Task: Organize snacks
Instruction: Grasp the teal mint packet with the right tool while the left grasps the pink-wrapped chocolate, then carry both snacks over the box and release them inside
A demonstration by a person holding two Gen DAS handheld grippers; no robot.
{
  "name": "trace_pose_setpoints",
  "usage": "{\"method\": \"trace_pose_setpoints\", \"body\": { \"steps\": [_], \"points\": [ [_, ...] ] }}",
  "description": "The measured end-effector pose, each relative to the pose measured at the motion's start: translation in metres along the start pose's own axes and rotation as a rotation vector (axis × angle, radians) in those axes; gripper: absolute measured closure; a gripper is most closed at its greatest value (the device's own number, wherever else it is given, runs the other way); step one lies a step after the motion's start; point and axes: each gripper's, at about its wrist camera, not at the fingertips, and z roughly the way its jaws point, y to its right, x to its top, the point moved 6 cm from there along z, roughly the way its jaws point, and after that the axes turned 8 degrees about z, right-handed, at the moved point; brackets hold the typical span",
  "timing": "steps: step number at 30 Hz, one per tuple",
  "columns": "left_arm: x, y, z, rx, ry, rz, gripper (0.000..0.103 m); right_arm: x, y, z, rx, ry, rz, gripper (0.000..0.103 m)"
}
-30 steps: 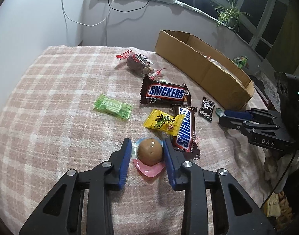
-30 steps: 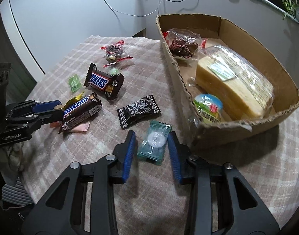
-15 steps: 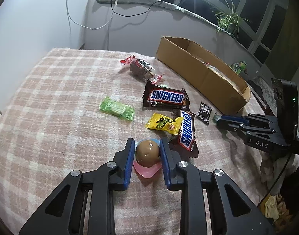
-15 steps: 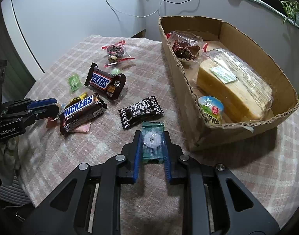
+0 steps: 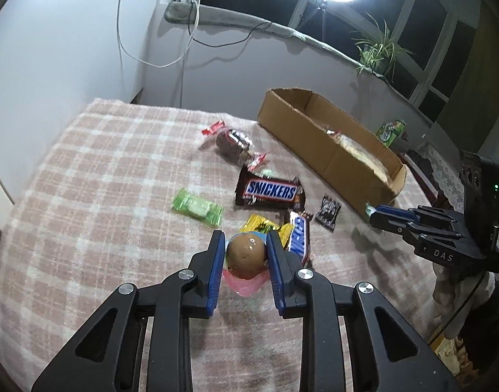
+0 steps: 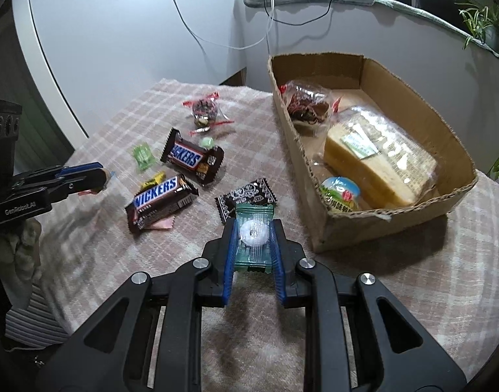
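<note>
My left gripper [image 5: 244, 241] is shut on a brown round snack in a pink wrapper [image 5: 246, 256] and holds it above the checked cloth. My right gripper [image 6: 254, 227] is shut on a clear teal-wrapped white candy [image 6: 254, 236] and holds it off the table, left of the cardboard box [image 6: 393, 215]. The box holds a bread loaf [image 6: 380, 160], a small round pack [image 6: 341, 192] and a clear bag of dark snacks [image 6: 306, 104]. On the cloth lie two Snickers bars [image 6: 161, 199] [image 6: 192, 156], a black packet [image 6: 246, 197], a yellow packet [image 5: 265, 227] and a green candy [image 5: 197, 207].
A clear bag with red ends [image 5: 233, 142] lies at the far side of the cloth [image 5: 86, 196]. The box also shows in the left wrist view [image 5: 314, 137]. The right gripper's side shows there [image 5: 426, 228]. A wall with cables and a sill with plants stand behind.
Both grippers closed on their snacks and lifted them off the cloth. The right gripper has turned slightly towards the box.
</note>
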Motion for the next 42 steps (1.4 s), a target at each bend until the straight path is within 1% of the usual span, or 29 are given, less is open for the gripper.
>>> {"method": "trace_pose_setpoints", "body": {
  "steps": [6,10,15,20,24,28,34,42],
  "points": [
    [0.024,0.007,0.002,-0.015,0.035,0.012,0.079,0.013,0.003,-0.021,0.008,0.051,0.007,0.082],
    [0.045,0.015,0.007,-0.023,0.060,0.046,0.079,0.027,0.011,-0.033,0.005,0.087,0.017,0.082],
    [0.068,0.028,0.019,-0.047,0.081,0.074,0.079,0.046,0.030,-0.042,-0.015,0.123,0.039,0.082],
    [0.087,0.050,0.035,-0.090,0.093,0.104,0.079,0.064,0.051,-0.046,-0.044,0.149,0.053,0.082],
    [0.099,0.070,0.051,-0.130,0.088,0.124,0.079,0.078,0.068,-0.043,-0.051,0.159,0.077,0.082],
    [0.110,0.088,0.065,-0.154,0.083,0.149,0.079,0.093,0.083,-0.034,-0.046,0.155,0.096,0.082],
    [0.120,0.107,0.088,-0.174,0.067,0.175,0.079,0.112,0.100,-0.016,-0.043,0.136,0.107,0.082],
    [0.122,0.123,0.109,-0.192,0.035,0.194,0.079,0.127,0.119,0.008,-0.060,0.117,0.128,0.082]
  ]
}}
